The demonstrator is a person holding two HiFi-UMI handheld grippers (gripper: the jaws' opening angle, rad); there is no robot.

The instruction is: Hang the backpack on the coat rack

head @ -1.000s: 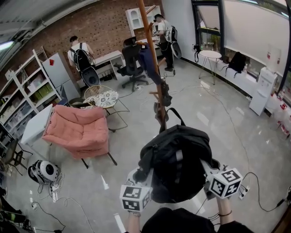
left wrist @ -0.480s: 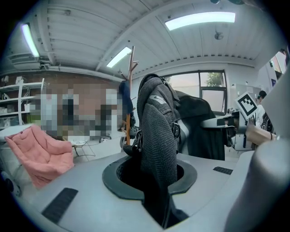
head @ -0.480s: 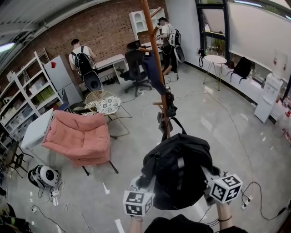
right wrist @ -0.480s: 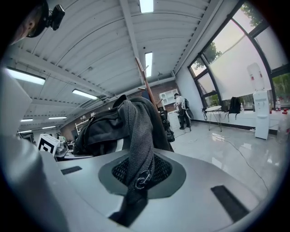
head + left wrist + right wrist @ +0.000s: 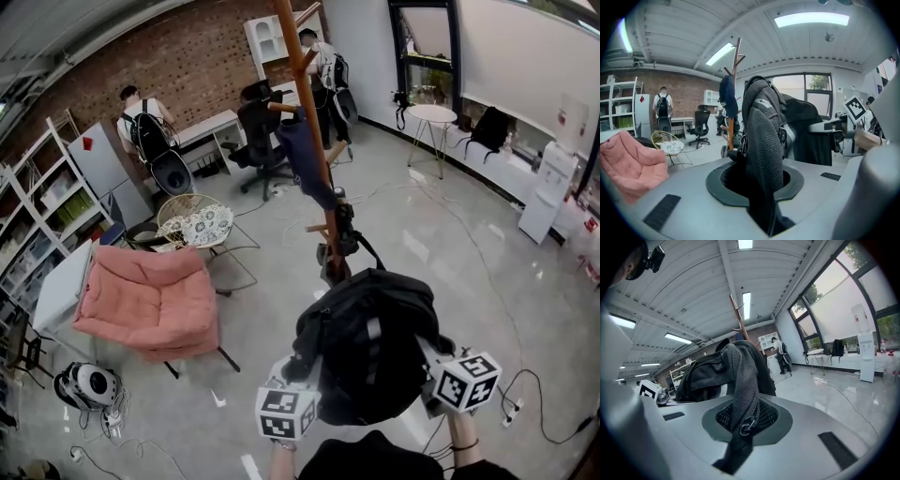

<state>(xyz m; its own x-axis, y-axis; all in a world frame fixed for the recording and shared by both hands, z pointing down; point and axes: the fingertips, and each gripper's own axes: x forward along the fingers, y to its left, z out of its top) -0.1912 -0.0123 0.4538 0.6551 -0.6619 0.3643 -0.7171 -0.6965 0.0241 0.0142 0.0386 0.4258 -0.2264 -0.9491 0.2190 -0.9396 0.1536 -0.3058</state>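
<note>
Ahead of left gripper (image 5: 761, 187) and right gripper (image 5: 740, 427): coat rack (image 5: 314, 159). Both are clamped tight on the backpack (image 5: 366, 342) straps (image 5: 761, 136).

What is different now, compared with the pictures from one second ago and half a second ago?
The black backpack has been carried nearer to the wooden coat rack, which now looks larger in the head view. Nothing was taken or let go. The left gripper and the right gripper stay shut on its mesh straps, and the backpack is not yet hung.
</note>
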